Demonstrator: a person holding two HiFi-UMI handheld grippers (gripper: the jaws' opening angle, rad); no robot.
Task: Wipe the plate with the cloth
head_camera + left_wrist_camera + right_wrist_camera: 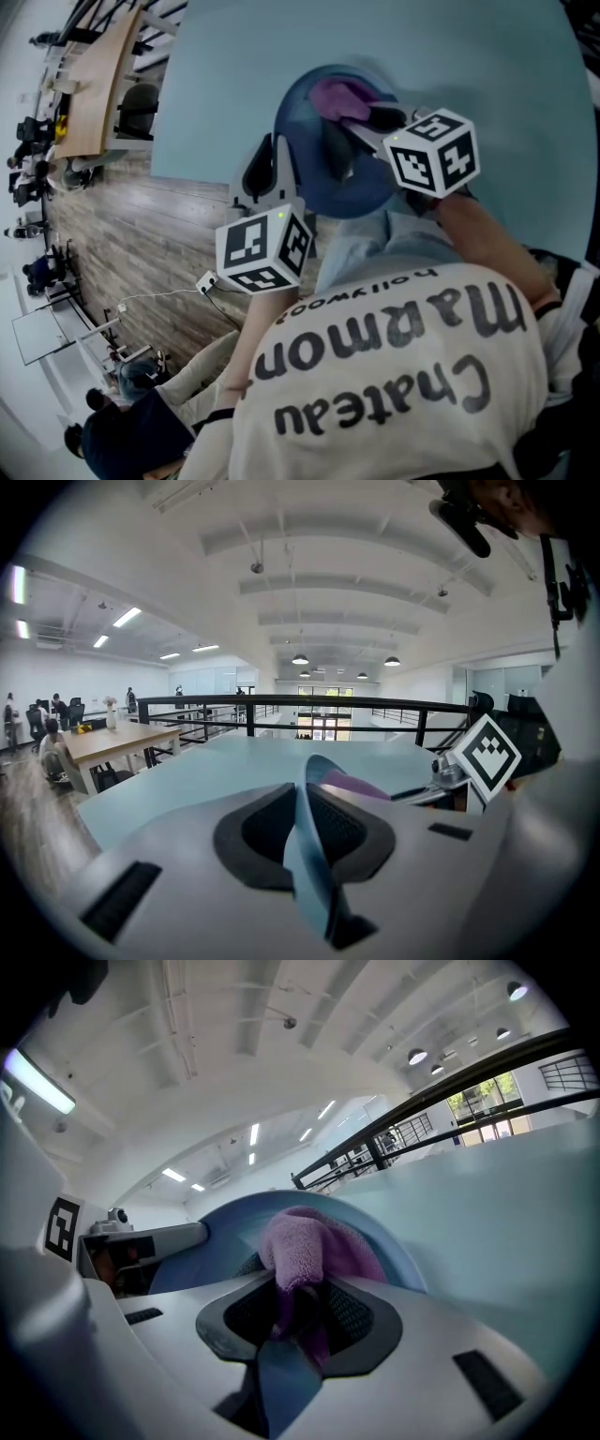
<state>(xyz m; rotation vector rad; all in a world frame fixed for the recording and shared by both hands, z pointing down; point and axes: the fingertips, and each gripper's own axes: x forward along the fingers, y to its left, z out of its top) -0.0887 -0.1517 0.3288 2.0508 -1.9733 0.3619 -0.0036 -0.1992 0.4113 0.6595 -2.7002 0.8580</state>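
Observation:
A blue plate (323,173) hangs tilted on edge above the pale blue table (450,56). My left gripper (281,173) is shut on its near rim; in the left gripper view the plate (307,850) runs edge-on between the dark pads. A purple cloth (339,97) lies against the plate's upper face, with my right gripper (367,120) shut on it. In the right gripper view the cloth (305,1246) bulges out of the jaws against the plate (394,1246). The left gripper (141,1239) shows at that view's left, and the right gripper's marker cube (487,752) at the left gripper view's right.
A wooden desk (98,84) with chairs stands at the far left on a plank floor (141,244). A black railing (309,705) runs behind the table. Several people (37,272) sit along the left edge. The person's shirt (394,375) fills the lower head view.

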